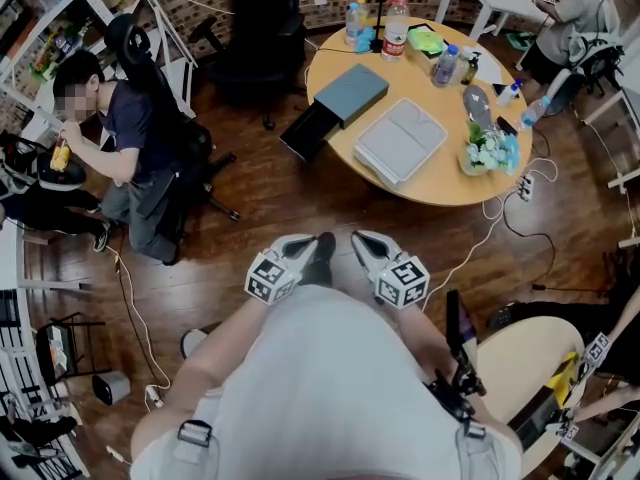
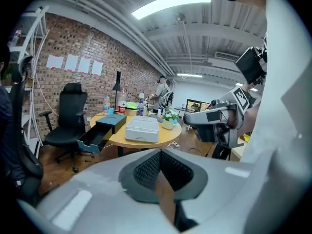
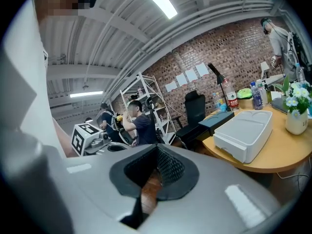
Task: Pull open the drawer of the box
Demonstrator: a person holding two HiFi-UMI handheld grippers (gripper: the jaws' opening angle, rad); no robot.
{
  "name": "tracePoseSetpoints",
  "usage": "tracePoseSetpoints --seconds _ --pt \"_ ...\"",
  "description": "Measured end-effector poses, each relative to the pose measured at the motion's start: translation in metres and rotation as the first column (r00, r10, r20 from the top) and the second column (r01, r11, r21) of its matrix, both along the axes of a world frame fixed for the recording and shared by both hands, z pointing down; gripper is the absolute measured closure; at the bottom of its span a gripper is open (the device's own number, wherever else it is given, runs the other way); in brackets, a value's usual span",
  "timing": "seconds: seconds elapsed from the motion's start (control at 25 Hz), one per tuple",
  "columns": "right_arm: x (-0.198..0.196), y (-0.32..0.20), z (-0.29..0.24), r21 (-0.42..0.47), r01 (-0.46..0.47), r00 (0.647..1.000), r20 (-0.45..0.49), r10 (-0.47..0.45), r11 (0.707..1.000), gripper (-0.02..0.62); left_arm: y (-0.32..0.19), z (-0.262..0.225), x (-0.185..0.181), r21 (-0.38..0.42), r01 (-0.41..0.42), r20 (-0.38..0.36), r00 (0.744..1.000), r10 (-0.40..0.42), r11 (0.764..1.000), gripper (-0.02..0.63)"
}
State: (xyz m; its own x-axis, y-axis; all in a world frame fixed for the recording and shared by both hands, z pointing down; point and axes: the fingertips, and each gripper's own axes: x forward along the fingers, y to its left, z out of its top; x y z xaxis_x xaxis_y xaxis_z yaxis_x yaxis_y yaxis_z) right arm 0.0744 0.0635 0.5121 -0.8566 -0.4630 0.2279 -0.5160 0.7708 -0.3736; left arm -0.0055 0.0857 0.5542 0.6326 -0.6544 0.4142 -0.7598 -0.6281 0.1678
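The dark teal box [image 1: 350, 93] lies on the round wooden table [image 1: 440, 186], far ahead of me. Its drawer [image 1: 308, 130] stands pulled out over the table's left edge. The left gripper view shows the same box [image 2: 111, 121] and open drawer [image 2: 95, 138], and the right gripper view shows the box [image 3: 225, 117] too. My left gripper [image 1: 305, 243] and right gripper [image 1: 368, 243] are held close to my body, side by side over the floor. Both are well short of the table, shut and holding nothing.
A white lidded container [image 1: 400, 140] sits beside the box, with bottles [image 1: 395, 28] and a flower pot [image 1: 488, 153] further back. A black office chair [image 1: 262, 28] stands behind the drawer. A seated person [image 1: 130, 138] is at the left. Cables [image 1: 130, 308] run over the wooden floor.
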Motion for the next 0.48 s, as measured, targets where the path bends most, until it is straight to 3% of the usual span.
tracePoseSetpoints --seconds 0.48 --pt "0.010 0.001 -0.004 0.000 -0.001 1.000 0.002 0.001 1.000 0.589 0.003 -0.001 0.009 -0.009 0.010 -0.009 1.000 -0.010 1.000 0.599"
